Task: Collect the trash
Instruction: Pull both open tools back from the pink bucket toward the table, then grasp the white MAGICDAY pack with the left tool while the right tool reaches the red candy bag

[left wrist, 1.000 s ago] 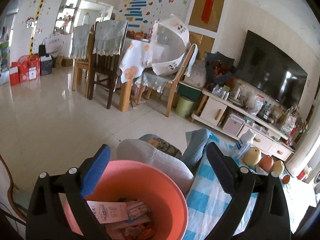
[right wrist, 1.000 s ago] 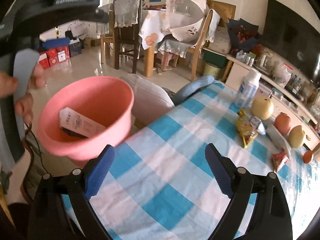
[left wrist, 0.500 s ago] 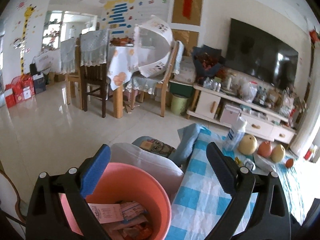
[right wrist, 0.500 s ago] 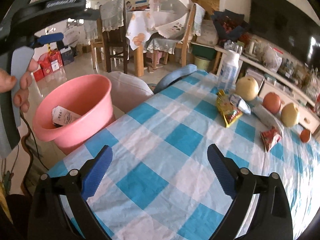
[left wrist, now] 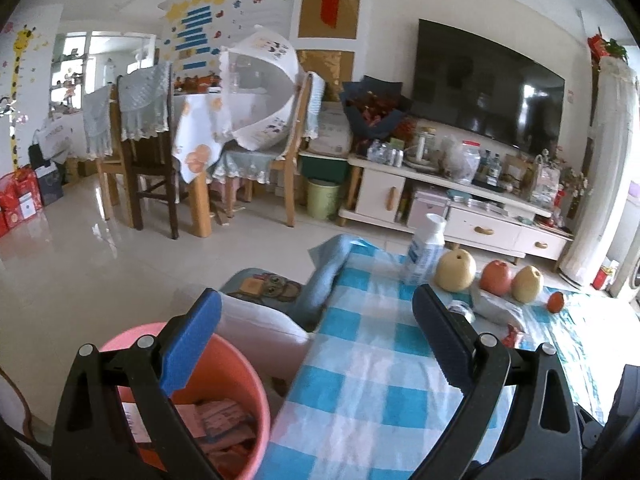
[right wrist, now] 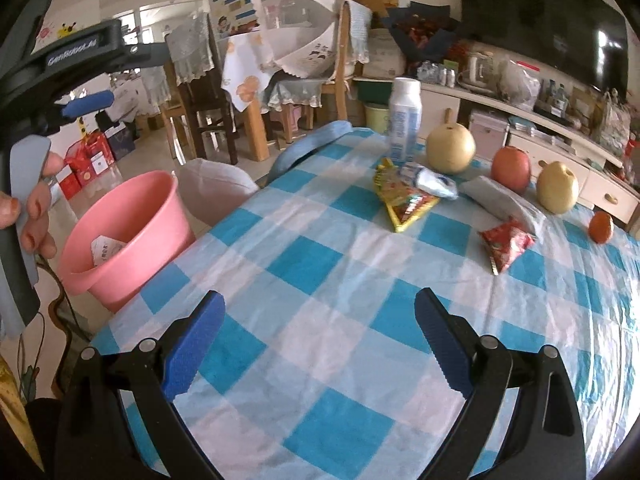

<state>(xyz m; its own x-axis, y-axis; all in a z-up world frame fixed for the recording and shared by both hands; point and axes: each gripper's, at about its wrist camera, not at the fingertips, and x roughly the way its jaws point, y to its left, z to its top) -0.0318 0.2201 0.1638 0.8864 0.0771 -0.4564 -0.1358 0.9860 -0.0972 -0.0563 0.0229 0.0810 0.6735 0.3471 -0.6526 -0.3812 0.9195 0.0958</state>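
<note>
Your left gripper [left wrist: 316, 340] has drifted off the pink bucket [right wrist: 128, 236] toward the table [right wrist: 320, 300], jaws apart and empty. Your right gripper [right wrist: 320, 344], also spread with nothing held, has swung toward the yellow wrapper [right wrist: 404, 204] and red wrapper [right wrist: 506, 244]; those likely go next.

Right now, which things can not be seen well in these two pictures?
- Pink bin contents: in the left wrist view the left claw covers much of them; in the right wrist view only one paper shows.
- Yellow wrapper and red wrapper: print too small to read in the right wrist view.
- Grey packet: contents not visible.
- Near table edge: hidden behind the right claw.
</note>
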